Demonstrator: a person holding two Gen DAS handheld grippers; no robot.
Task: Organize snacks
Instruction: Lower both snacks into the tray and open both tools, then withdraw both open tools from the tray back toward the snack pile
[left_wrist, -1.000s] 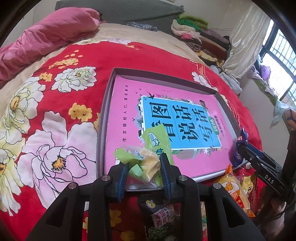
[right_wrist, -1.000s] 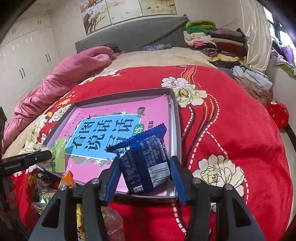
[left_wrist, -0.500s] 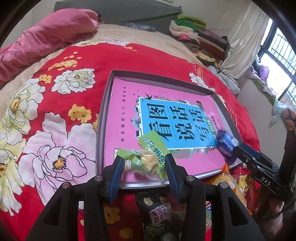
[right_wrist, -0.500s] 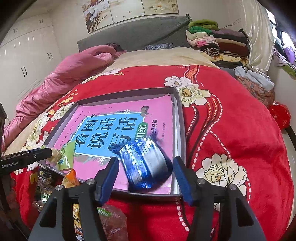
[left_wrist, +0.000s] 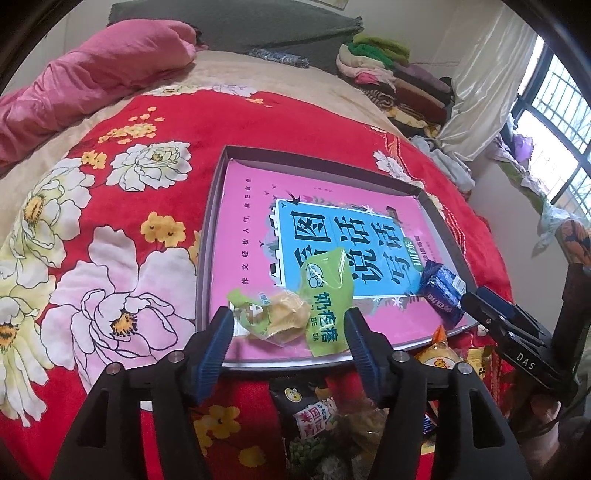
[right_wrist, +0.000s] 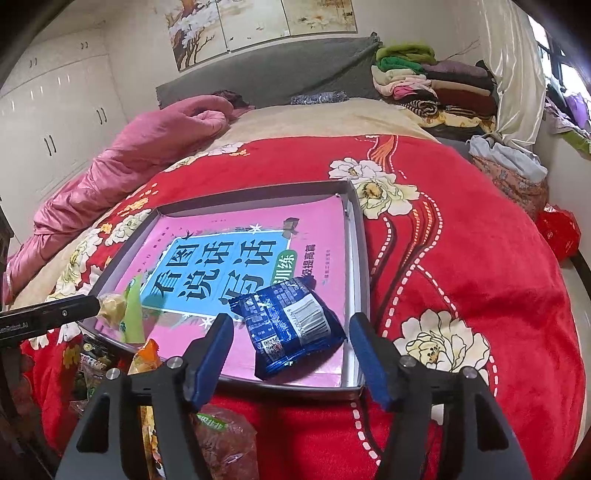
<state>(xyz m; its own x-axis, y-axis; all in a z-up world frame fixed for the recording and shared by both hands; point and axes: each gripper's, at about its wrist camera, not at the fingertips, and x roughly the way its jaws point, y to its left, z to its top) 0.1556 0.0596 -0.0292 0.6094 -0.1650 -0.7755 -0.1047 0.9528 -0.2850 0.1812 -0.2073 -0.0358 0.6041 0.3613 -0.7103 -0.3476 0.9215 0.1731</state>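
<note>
I have both grippers poised over the near edge of the tray (left_wrist: 210, 236) on the bed. My left gripper (left_wrist: 288, 336) has just been opening; its jaws now stand apart on either side of the green pack (left_wrist: 295, 302), pads clear of the wrapper, which lies loose on the pink book (left_wrist: 251, 221) at the tray's near left corner. My right gripper (right_wrist: 291, 350) has also just been opening, and it too is spread, with the blue pack (right_wrist: 291, 328) lying free between the jaws at the tray's near right corner, just beside the right wall.

As I read it, two snacks are in the tray and released. A heap is left on the blanket just outside the near rim: an orange pack (right_wrist: 147, 360), a dark pack (left_wrist: 314, 413) and others I cannot make out well. So I judge the job is at an early stage, with most snacks still to be brought in.

The green pack's long axis runs roughly left to right, bent in the middle, its printed green end folded up toward the far right. The blue pack lies flat, barcode side up, its long axis slanting from near left to far right, one sealed end toward the book's title
</note>
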